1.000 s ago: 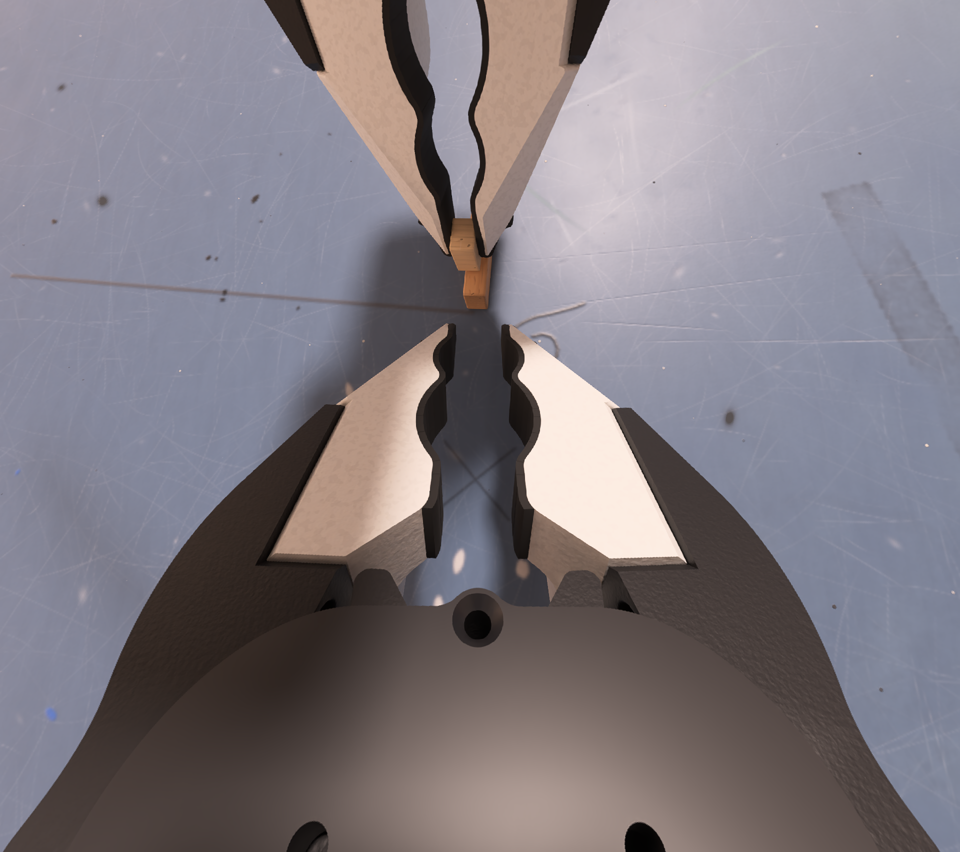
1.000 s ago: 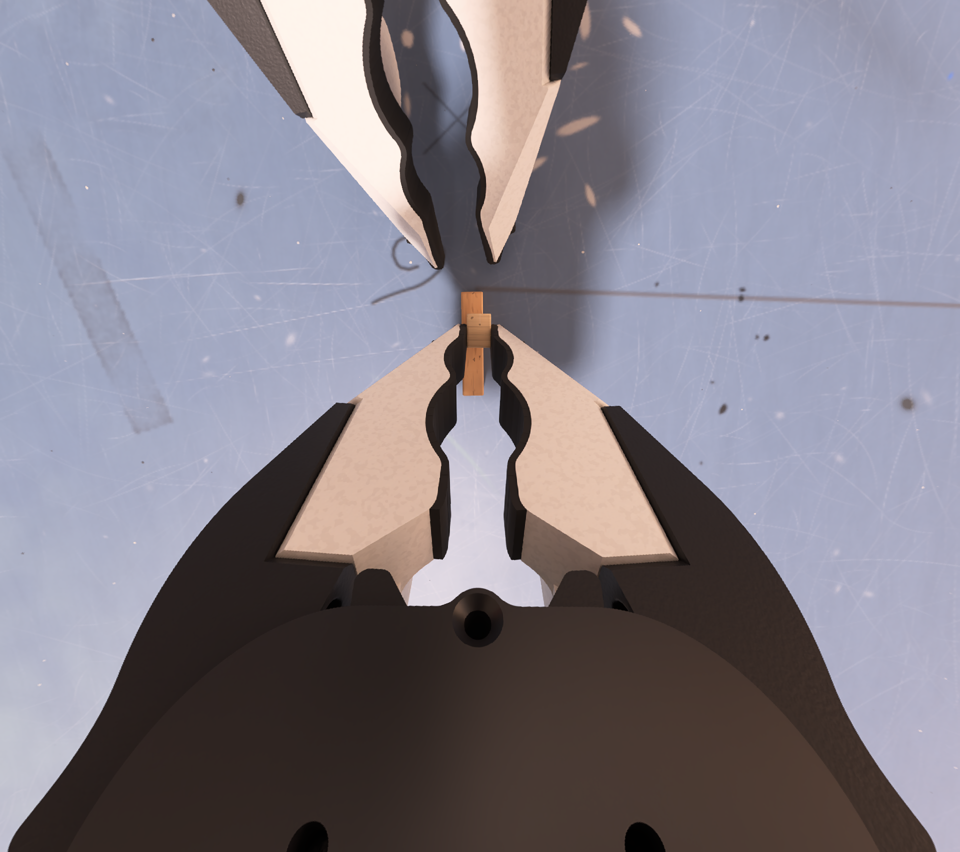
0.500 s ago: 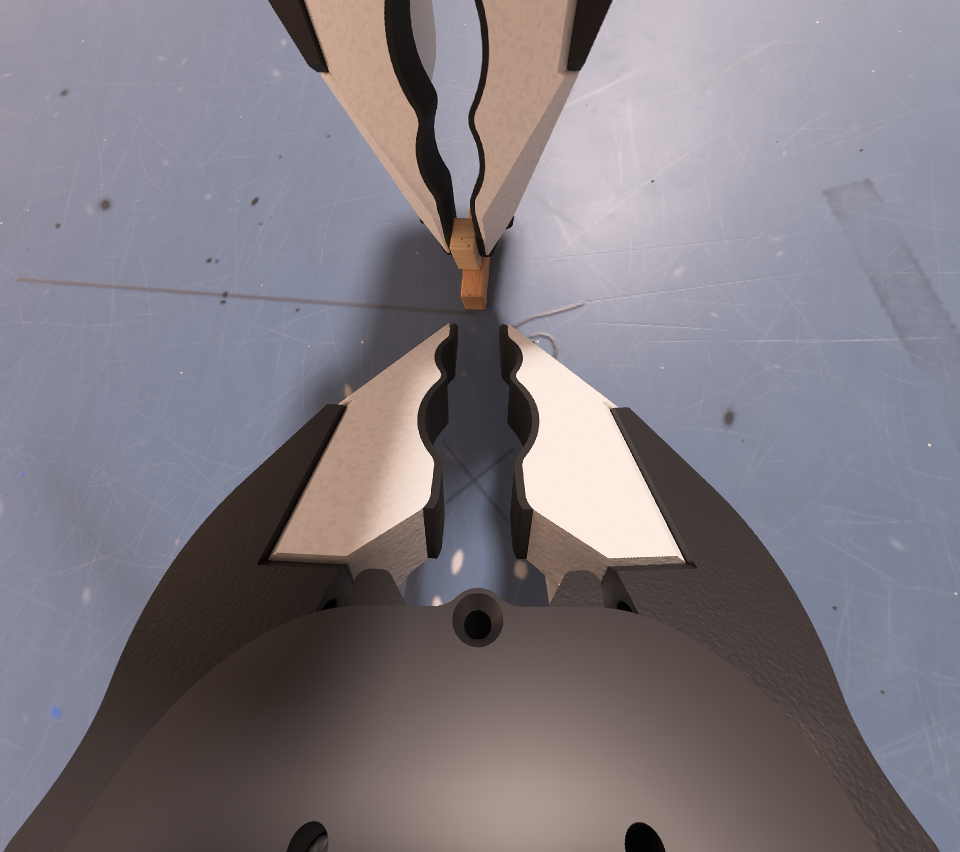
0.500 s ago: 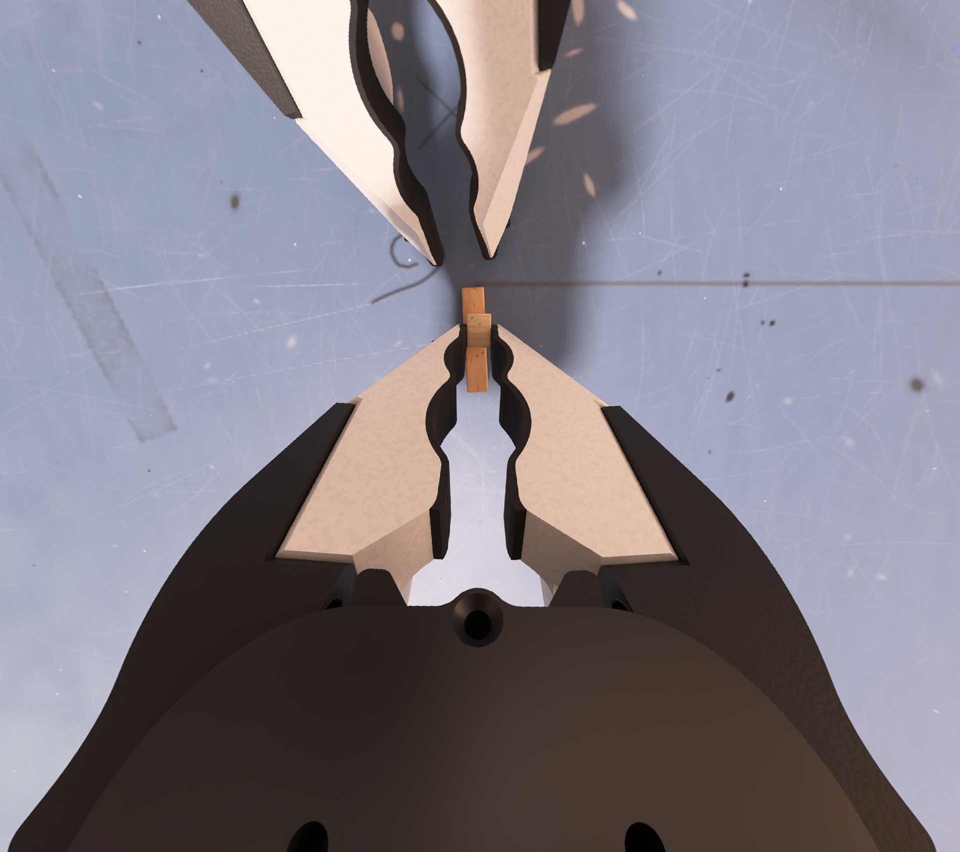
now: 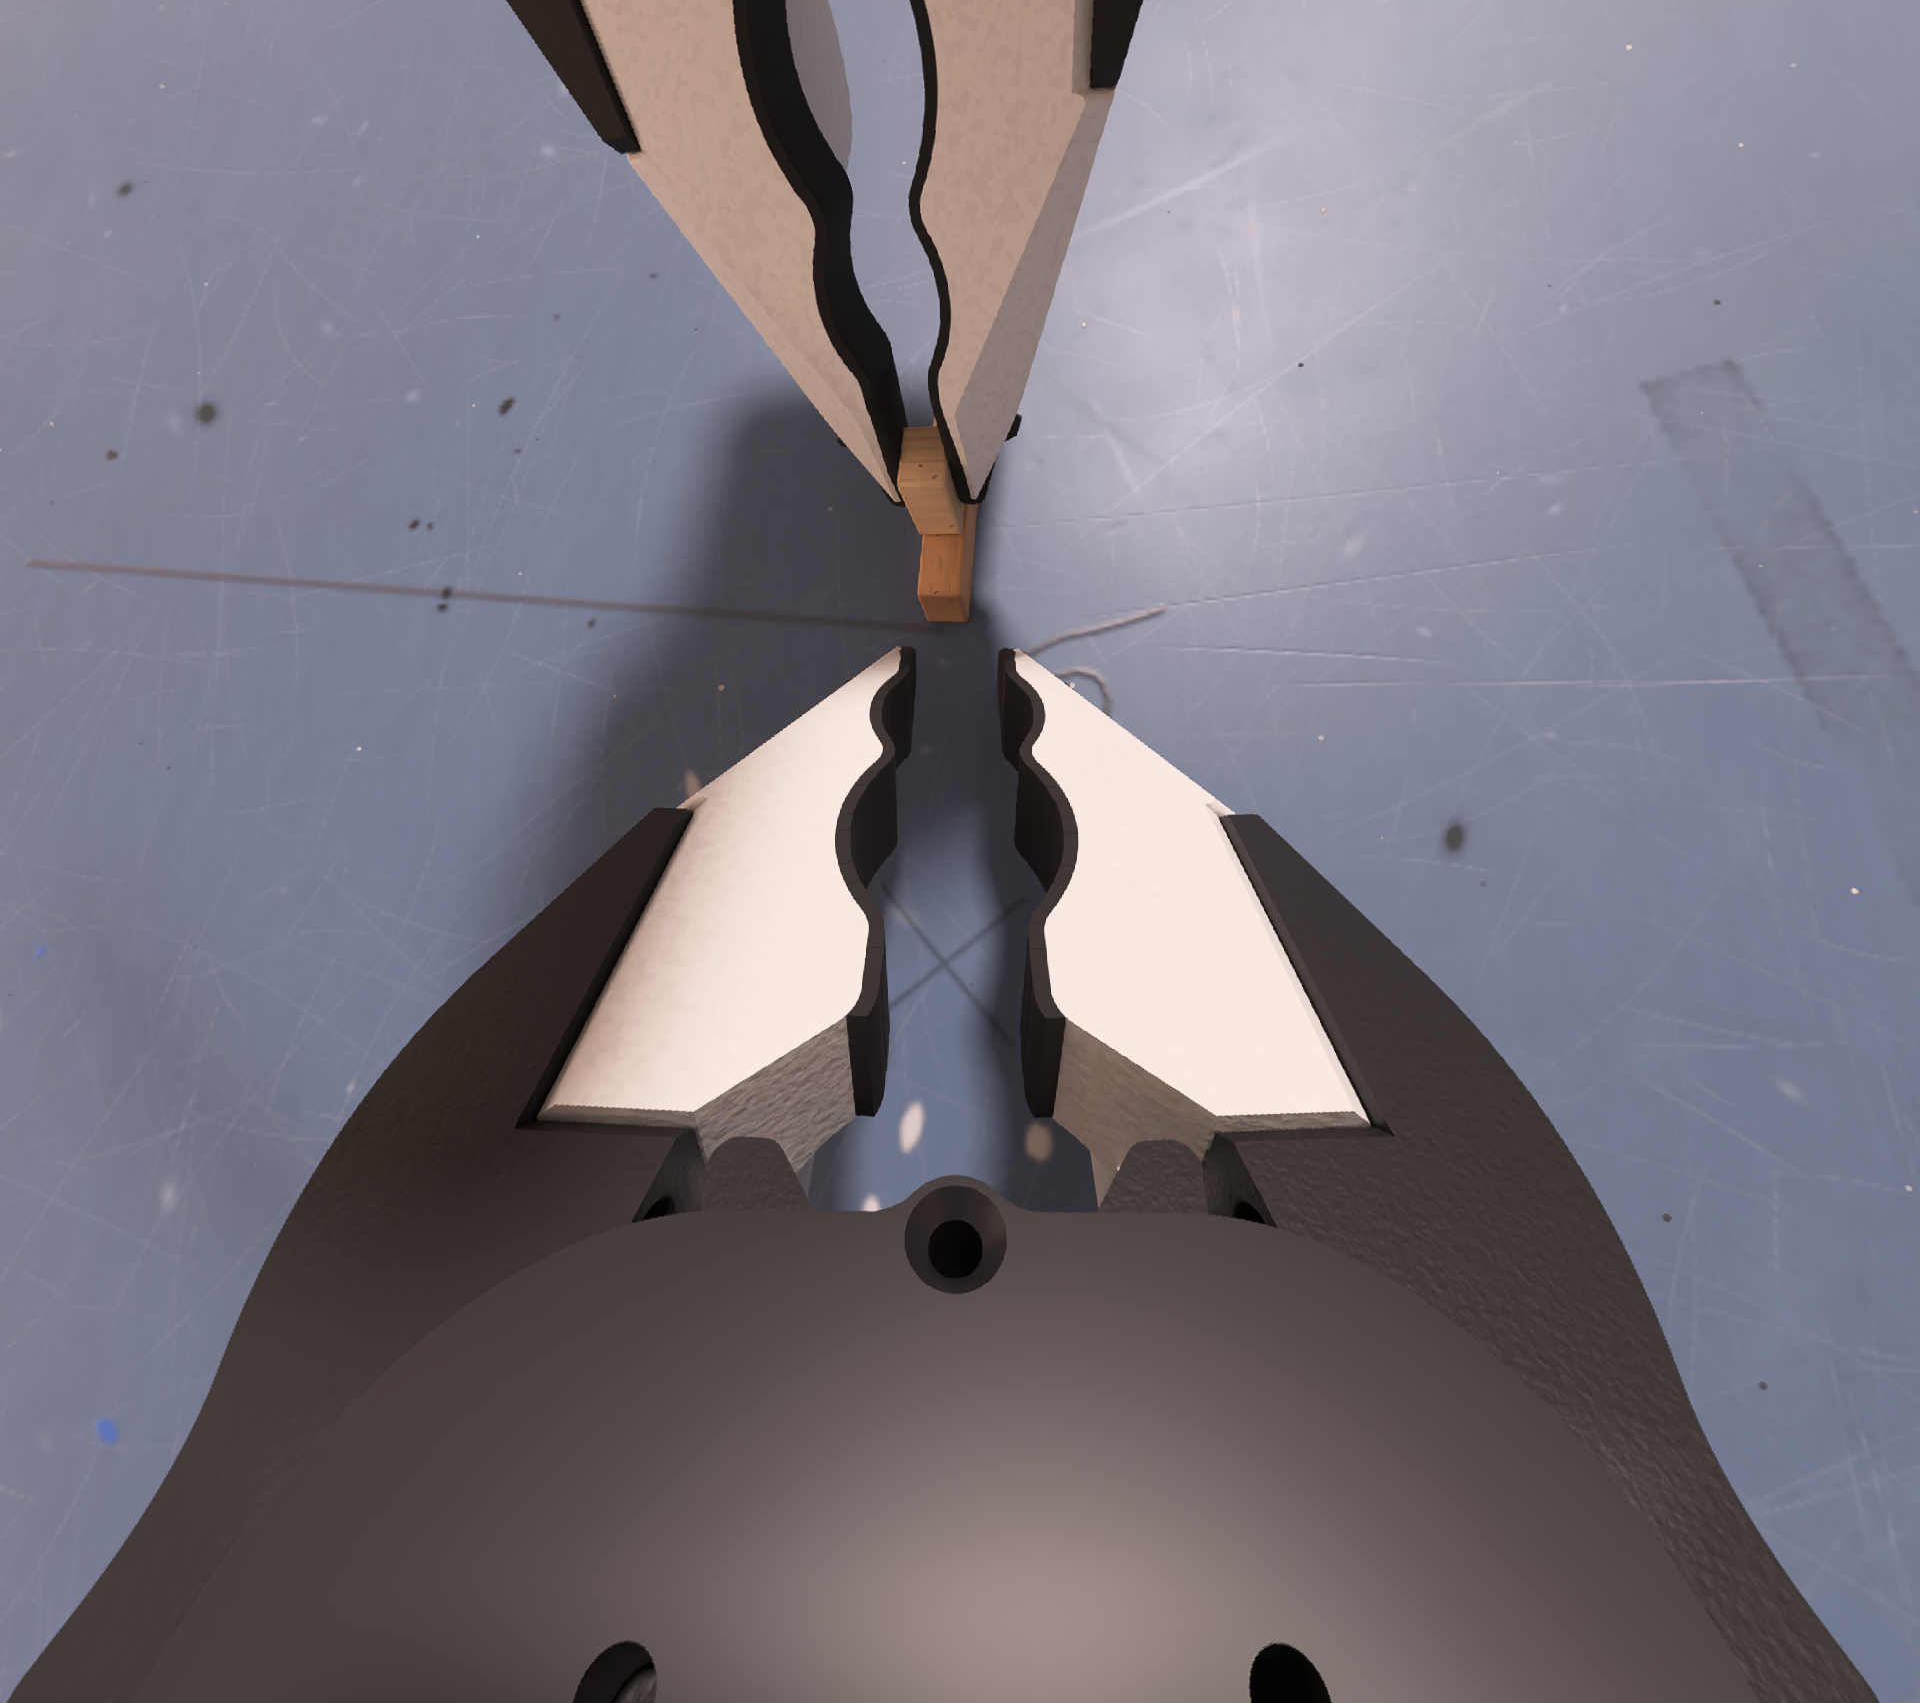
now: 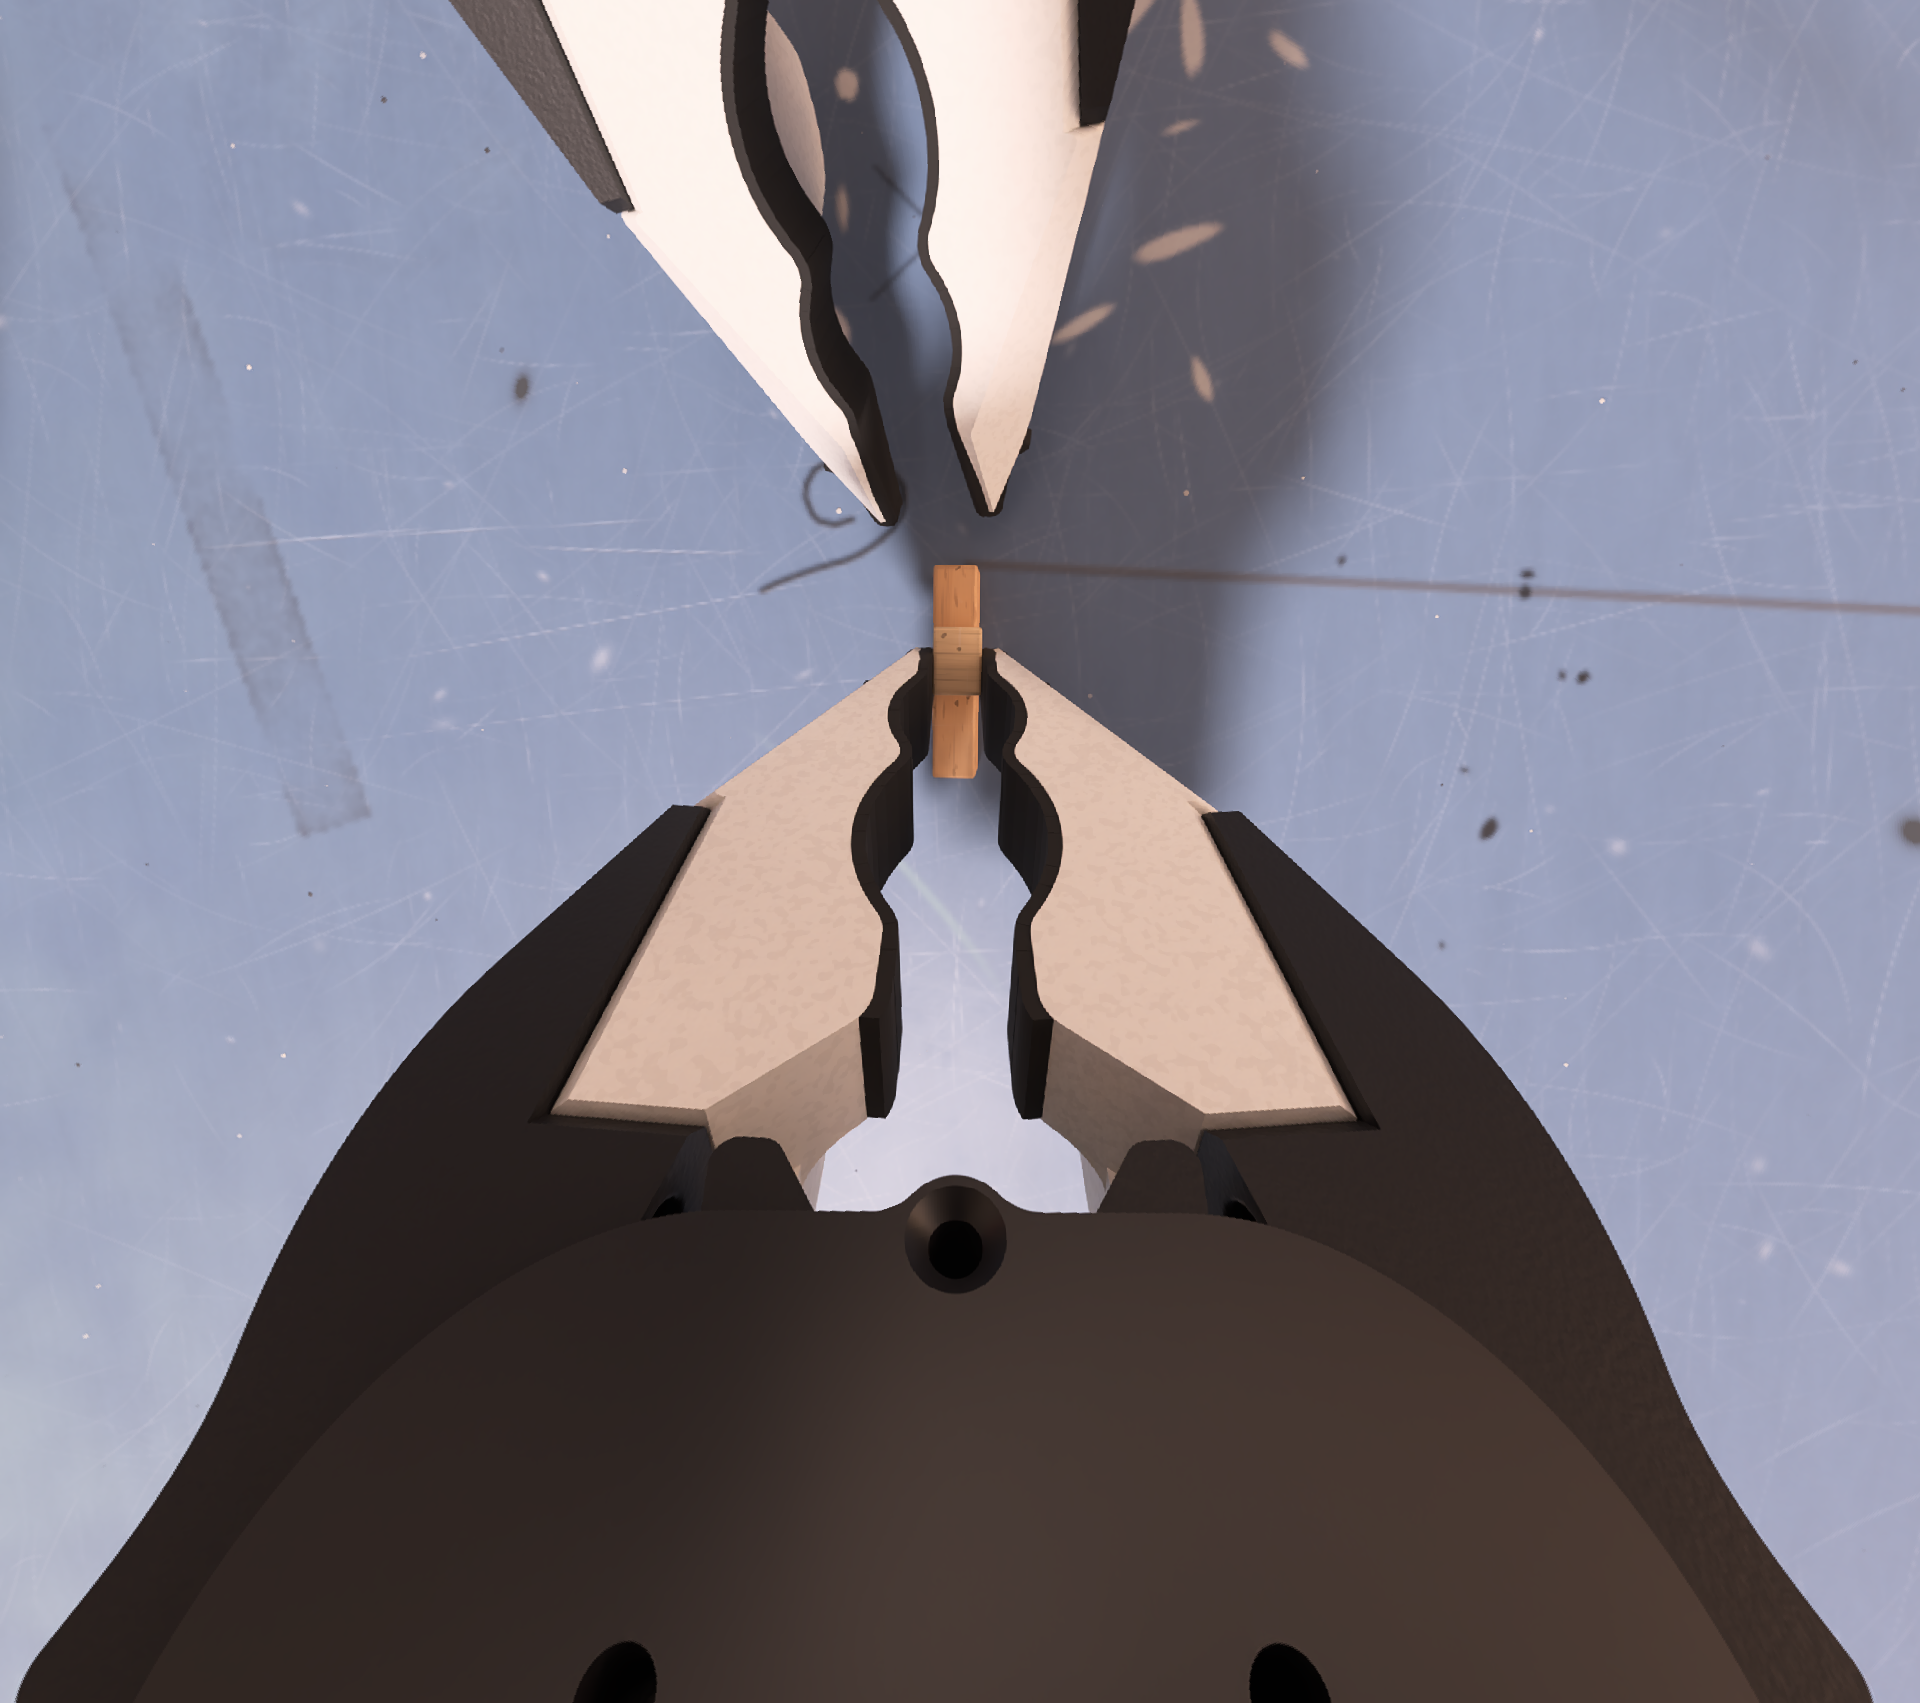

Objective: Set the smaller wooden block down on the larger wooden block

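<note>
1. The smaller wooden block [image 6: 958, 664] is pinched between the fingertips of the right gripper [image 6: 957, 668], which is clenched on it.
2. It is seen lying across the larger wooden block [image 6: 956, 609], apparently touching its top.
3. The larger block is laid flat on the scratched blue table [image 6: 1558, 822].
4. The left gripper [image 5: 956, 654] is held released, empty, just beside the blocks.

Two matching two-finger grippers, each with a dark body and pale fingers.

Left gripper [image 5: 956, 654] and right gripper [image 6: 956, 654]: rounded dark brown-grey housing with a textured surface, a central round screw recess and two holes near the lower edge; tapered cream fingers [image 5: 769, 884] in black outer frames, lined with wavy black inner pads.
</note>
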